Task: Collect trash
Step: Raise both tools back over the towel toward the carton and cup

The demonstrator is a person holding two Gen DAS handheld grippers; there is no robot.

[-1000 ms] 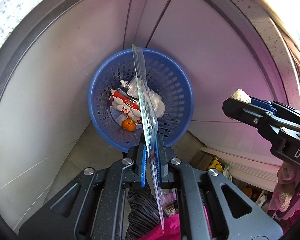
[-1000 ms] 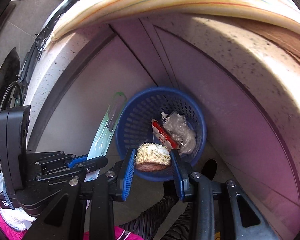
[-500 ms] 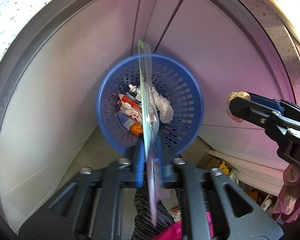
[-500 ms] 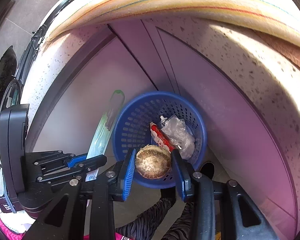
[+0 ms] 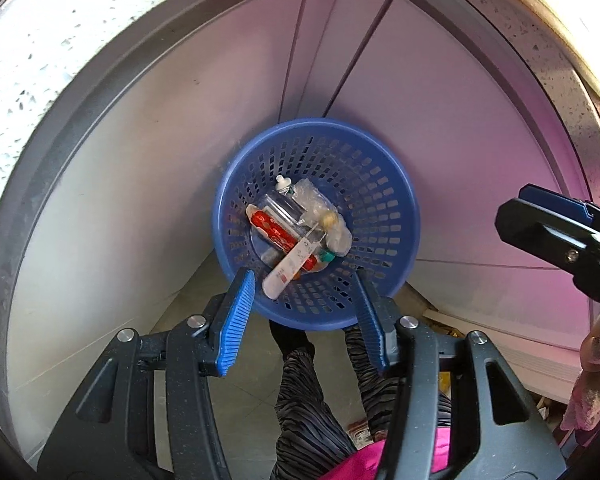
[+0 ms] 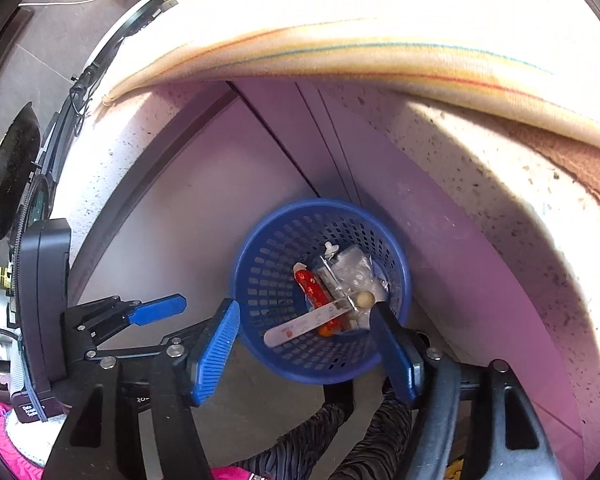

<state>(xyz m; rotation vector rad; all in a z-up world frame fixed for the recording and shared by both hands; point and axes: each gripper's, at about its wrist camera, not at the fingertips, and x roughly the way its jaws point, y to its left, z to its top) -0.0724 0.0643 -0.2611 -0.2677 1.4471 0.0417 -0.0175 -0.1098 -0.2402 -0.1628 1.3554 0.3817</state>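
A blue perforated waste basket (image 5: pixel 384 216) stands on the floor in a cabinet corner; it also shows in the right wrist view (image 6: pixel 268 276). Inside lie a clear plastic package with a white card strip (image 5: pixel 288 272), a red wrapper (image 5: pixel 270 226), crumpled clear plastic (image 5: pixel 312 200) and a small round beige piece (image 5: pixel 327 221). The white strip (image 6: pixel 300 324) and the beige piece (image 6: pixel 365 300) show in the right wrist view too. My left gripper (image 5: pixel 304 308) is open and empty above the basket's near rim. My right gripper (image 6: pixel 308 340) is open and empty above the basket.
Pale cabinet doors (image 5: pixel 140 160) and a speckled stone counter edge (image 6: pixel 500 184) surround the basket. A striped cloth (image 6: pixel 340 48) hangs over the counter. The person's dark patterned legs (image 5: pixel 308 392) are below the grippers. My right gripper's fingers (image 5: pixel 556 232) show at right in the left view.
Both grippers have opened. The clear plastic package left the left gripper and lies in the basket. The round beige piece left the right gripper and lies in the basket.
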